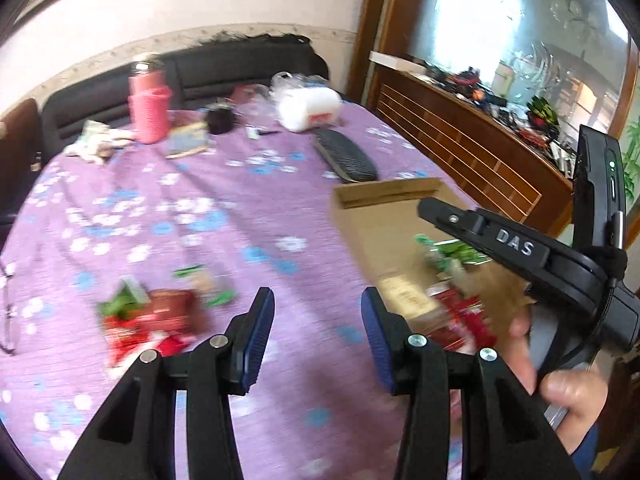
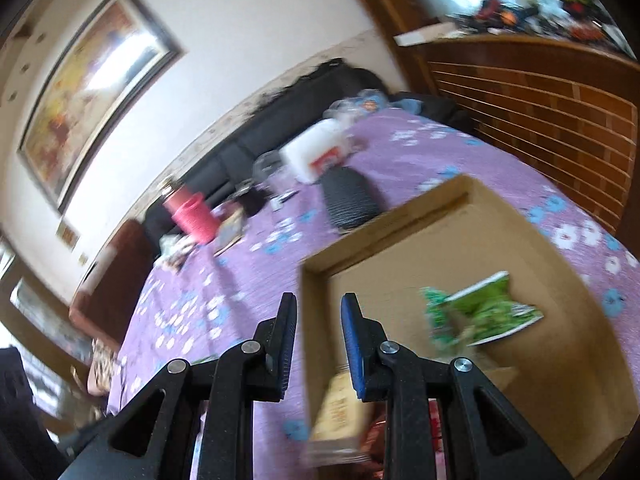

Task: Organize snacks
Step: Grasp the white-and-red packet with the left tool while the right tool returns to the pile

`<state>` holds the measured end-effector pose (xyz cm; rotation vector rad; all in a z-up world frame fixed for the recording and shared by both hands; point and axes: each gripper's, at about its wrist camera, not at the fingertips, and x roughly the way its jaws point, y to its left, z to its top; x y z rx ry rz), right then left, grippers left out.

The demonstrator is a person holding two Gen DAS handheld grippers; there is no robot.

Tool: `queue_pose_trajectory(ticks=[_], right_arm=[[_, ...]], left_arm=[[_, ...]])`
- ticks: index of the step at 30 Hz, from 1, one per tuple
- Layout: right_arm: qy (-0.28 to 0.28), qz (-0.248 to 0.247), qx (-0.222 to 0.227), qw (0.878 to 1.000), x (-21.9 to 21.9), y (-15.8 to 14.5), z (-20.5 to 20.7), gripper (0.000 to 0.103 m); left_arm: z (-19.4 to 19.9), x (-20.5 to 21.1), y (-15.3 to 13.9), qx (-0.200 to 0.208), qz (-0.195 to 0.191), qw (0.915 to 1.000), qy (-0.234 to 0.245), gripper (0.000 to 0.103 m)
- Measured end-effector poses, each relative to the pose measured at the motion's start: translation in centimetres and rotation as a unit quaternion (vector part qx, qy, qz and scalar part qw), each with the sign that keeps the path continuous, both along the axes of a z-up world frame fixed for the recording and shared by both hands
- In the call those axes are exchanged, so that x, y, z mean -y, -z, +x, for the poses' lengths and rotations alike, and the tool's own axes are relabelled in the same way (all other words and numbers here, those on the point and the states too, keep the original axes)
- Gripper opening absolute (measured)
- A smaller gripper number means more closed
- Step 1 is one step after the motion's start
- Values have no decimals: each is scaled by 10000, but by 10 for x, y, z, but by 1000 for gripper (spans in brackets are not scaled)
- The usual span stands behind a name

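Observation:
A shallow cardboard box (image 1: 380,216) lies on the purple flowered tablecloth (image 1: 240,216). In it are a green snack packet (image 2: 488,308), a beige packet (image 2: 340,412) and red packets (image 1: 460,316). Loose red and green snack packets (image 1: 152,316) lie in a blurred heap on the cloth to the left. My left gripper (image 1: 318,300) hangs open above the cloth between the heap and the box, with nothing between its pads. My right gripper (image 2: 320,304) hovers over the box's near left corner, jaws almost together and empty. It also shows in the left wrist view as the right gripper (image 1: 430,210) over the box, held by a hand (image 1: 560,392).
At the far end of the table stand a pink flask (image 1: 149,104), a white plastic package (image 1: 308,108) and a black oblong case (image 1: 346,156). Glasses (image 1: 8,312) lie at the left edge. A dark sofa (image 1: 240,68) and a wooden sideboard (image 1: 460,140) border the table.

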<state>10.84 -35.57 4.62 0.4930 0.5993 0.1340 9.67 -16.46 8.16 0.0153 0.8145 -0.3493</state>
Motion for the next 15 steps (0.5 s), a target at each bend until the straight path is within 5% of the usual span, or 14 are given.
queue_pose_trajectory(ticks=[6,11,15], right_arm=[[-1235,-522,215,9907,-75,2,-9,24],[-2048,-677,-52,9764,-122,24,-9,25],[-2149,-745,-239,9735,-128,36,-6,25]], left_arm=[[-8,-95,5,301,212,9971,-666,57],[21,-160,39,-459,-255,9932,-1038,57],[34,-168,66,-1164,-393,9864,-1089,57]])
